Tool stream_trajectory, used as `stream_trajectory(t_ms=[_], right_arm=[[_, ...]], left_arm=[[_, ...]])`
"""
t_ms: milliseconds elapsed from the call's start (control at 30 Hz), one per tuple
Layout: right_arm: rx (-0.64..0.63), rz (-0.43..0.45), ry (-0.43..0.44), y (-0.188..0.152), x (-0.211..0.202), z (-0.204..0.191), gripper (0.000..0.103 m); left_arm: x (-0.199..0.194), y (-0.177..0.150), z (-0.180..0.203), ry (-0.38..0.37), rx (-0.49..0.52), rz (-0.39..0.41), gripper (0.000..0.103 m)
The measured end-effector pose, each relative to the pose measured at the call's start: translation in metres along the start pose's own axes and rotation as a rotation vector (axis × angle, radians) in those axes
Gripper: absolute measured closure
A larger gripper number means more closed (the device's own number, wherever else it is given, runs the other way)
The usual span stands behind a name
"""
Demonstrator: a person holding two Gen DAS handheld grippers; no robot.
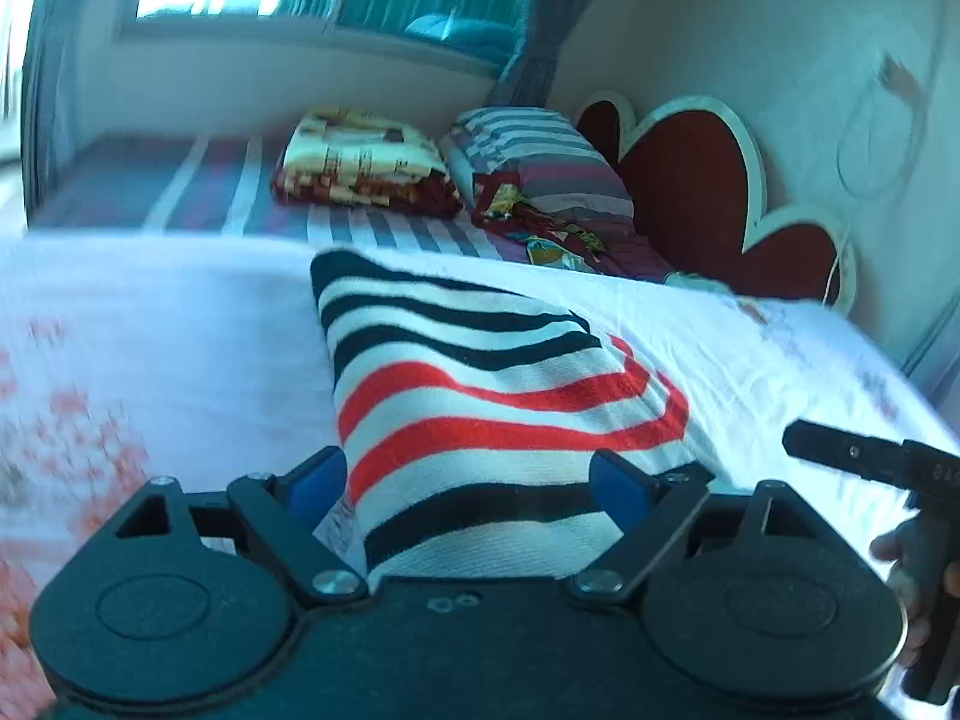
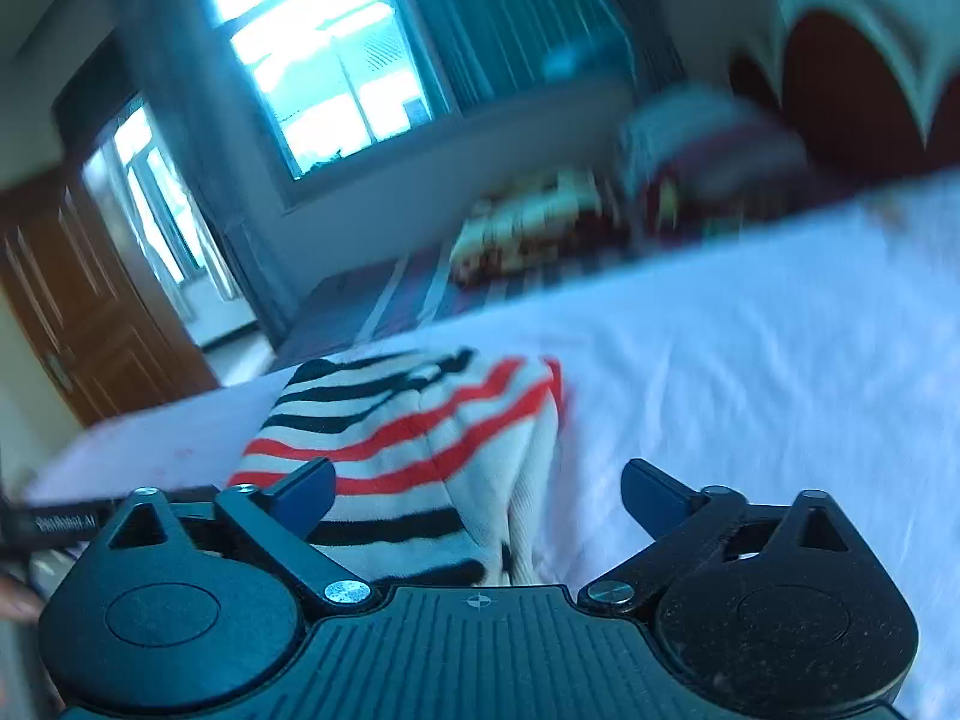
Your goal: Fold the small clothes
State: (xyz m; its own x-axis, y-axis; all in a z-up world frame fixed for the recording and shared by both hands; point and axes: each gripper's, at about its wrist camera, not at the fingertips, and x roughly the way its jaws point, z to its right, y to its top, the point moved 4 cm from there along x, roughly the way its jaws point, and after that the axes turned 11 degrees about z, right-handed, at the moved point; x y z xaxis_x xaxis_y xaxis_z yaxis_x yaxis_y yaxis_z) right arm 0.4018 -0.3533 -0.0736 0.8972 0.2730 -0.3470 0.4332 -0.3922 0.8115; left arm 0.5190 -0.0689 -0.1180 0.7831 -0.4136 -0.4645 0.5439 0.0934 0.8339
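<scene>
On the white sheet (image 1: 180, 324) that covers the near part of the bed lies the striped garment (image 1: 480, 396), a small knitted piece banded in black, red and cream, already doubled over on itself so that its red stripes turn a corner along the right-hand fold. Judged from its ribbed weave and the soft ridges it makes, it is light, limp and not slippery; it should drape from whatever point I lift, so I would take it at a corner or along a hem edge, pinching both layers together, and not in the middle, where only the top layer would come up. My left claw (image 1: 468, 483) stands wide open with the near end of the garment between its blue pads (image 1: 315, 480); neither pad appears to press on the cloth, so nothing is gripped. My right claw (image 2: 480, 495) is likewise spread wide: its left finger sits over the garment's near right portion, its right finger over bare sheet, and the folded edge (image 2: 528, 480) runs between them, unheld. In the left wrist view the right claw's black finger (image 1: 840, 450) shows at the right margin, beside the garment and apart from it. Beyond the sheet, well clear of the work, rest a folded patterned blanket (image 1: 360, 162), a striped pillow (image 1: 540, 162) and a red heart-shaped headboard (image 1: 690, 192). The right wrist view is blurred, so finer contact cannot be told.
</scene>
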Motion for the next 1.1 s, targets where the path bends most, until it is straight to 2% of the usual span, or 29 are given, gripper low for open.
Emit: stream_trajectory(t_ms=[33,100,167,267,400,500,600,700,733,867,967,1000,1100], right_arm=[[0.057,-0.029,0.014,0.002,0.003,0.010,0.014],[0.158,-0.099,0.054,0.004,0.014,0.027,0.019],[0.235,-0.154,0.098,0.000,0.024,0.040,0.028],[0.316,-0.210,0.127,-0.007,0.037,0.052,0.029],[0.375,-0.276,0.179,-0.018,0.052,0.058,0.029],[0.372,-0.286,0.182,-0.014,0.055,0.058,0.029],[0.345,-0.293,0.190,-0.014,0.059,0.059,0.037],[0.395,-0.324,0.247,-0.017,0.072,0.058,0.045],[0.377,-0.347,0.254,-0.020,0.078,0.052,0.050],[0.200,-0.304,0.205,-0.021,0.079,0.032,0.060],[0.095,-0.273,0.159,-0.025,0.073,0.016,0.065],[0.070,-0.264,0.150,-0.025,0.072,0.012,0.066],[-0.013,-0.229,0.125,-0.023,0.067,-0.004,0.068]], left_arm=[[0.003,-0.001,-0.005,-0.014,-0.032,-0.017,0.016],[0.009,-0.005,-0.013,-0.046,-0.097,-0.057,0.016],[0.014,-0.009,-0.022,-0.028,-0.133,-0.087,0.017],[0.016,-0.013,-0.033,-0.008,-0.171,-0.115,0.017],[0.023,-0.020,-0.045,-0.068,-0.272,-0.153,0.018],[0.033,-0.026,-0.048,-0.106,-0.325,-0.182,0.020],[0.041,-0.026,-0.045,-0.119,-0.314,-0.188,0.023],[0.048,-0.024,-0.037,-0.131,-0.280,-0.202,0.024],[0.051,-0.023,-0.033,-0.124,-0.259,-0.206,0.024],[0.055,-0.021,-0.018,-0.070,-0.165,-0.209,0.026],[0.052,-0.020,-0.007,-0.058,-0.113,-0.193,0.040],[0.049,-0.019,-0.005,-0.061,-0.099,-0.183,0.048],[0.041,-0.015,0.002,-0.058,-0.053,-0.160,0.053]])
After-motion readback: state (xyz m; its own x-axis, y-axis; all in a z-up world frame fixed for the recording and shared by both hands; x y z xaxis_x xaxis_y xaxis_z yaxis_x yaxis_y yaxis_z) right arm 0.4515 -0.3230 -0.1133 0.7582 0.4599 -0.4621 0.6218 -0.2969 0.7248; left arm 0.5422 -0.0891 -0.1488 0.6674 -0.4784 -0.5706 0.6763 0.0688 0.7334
